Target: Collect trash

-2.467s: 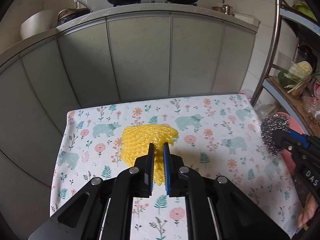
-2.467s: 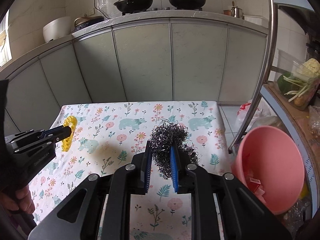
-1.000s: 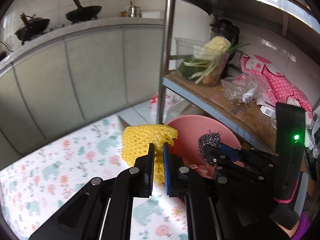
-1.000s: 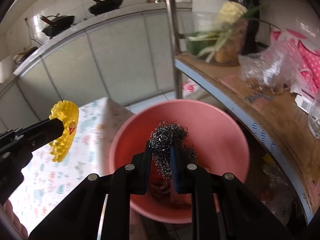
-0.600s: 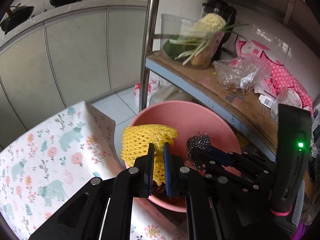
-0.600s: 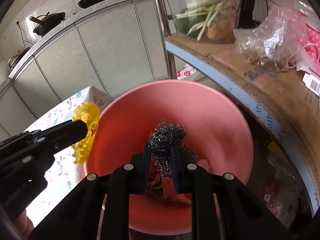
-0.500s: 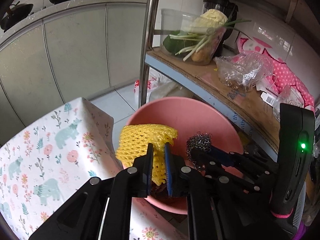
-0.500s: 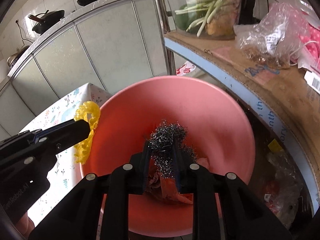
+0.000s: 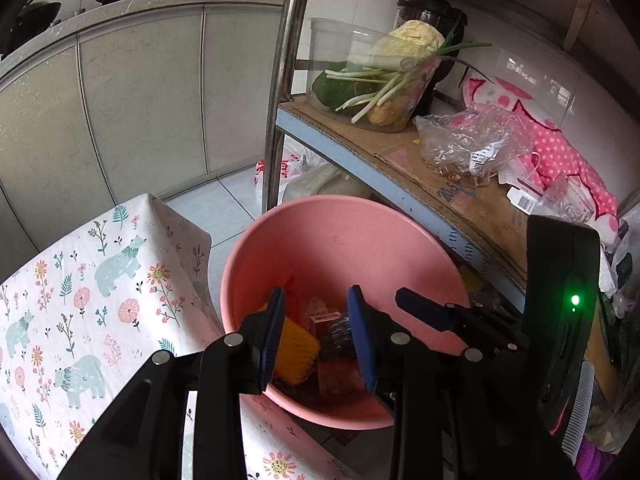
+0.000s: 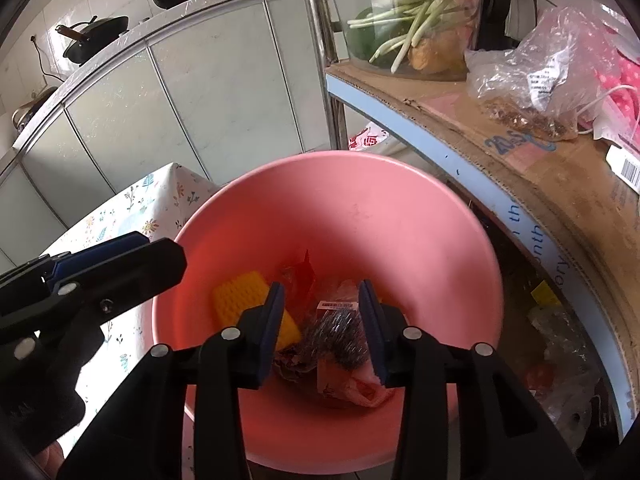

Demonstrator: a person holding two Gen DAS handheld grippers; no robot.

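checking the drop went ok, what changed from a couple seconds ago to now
Both tongs swung from the table to over the pink bin and have just been opening. The left tongs let go the yellow foam net, the right tongs the steel scrubber; both now lie in the bin. The bin, shelf and tablecloth stayed put.

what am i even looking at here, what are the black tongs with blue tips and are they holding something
They are two hand-held grippers; a person works one in each hand, each with a camera looking along its fingers. One picture is from the left gripper, the other from the right gripper. Both hover over a pink bin beside a table with a floral cloth. Their jaws have just been opening and now hold nothing: the yellow foam net and the steel wool scourer lie in the bin on other trash.
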